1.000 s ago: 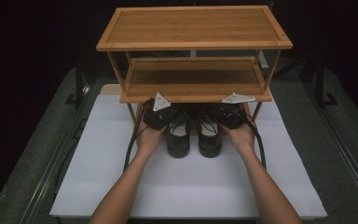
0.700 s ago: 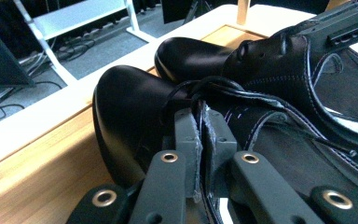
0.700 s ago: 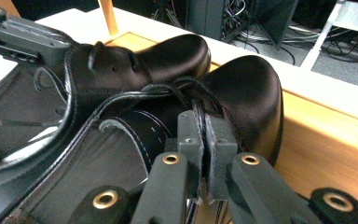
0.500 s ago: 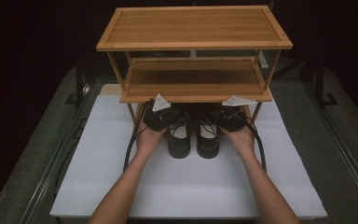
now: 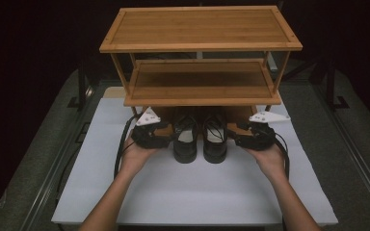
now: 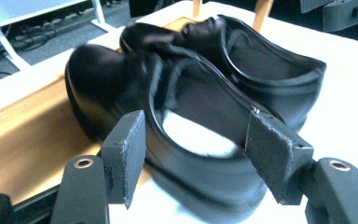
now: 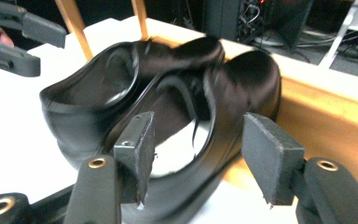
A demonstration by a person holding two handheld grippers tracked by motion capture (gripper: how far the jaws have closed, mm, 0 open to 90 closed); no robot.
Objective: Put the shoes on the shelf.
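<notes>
Now the left tool and right tool stand released, their jaws having just been opening, each just beside the two black dress shoes. The pair stands side by side on the white counter, toes under the bamboo shoe rack, whose two shelves lie bare.

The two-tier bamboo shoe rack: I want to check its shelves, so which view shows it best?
The high view: the two-tier bamboo shoe rack shows whole, both shelves bare. The left gripper view catches its bottom board and two posts; the right gripper view likewise.
</notes>
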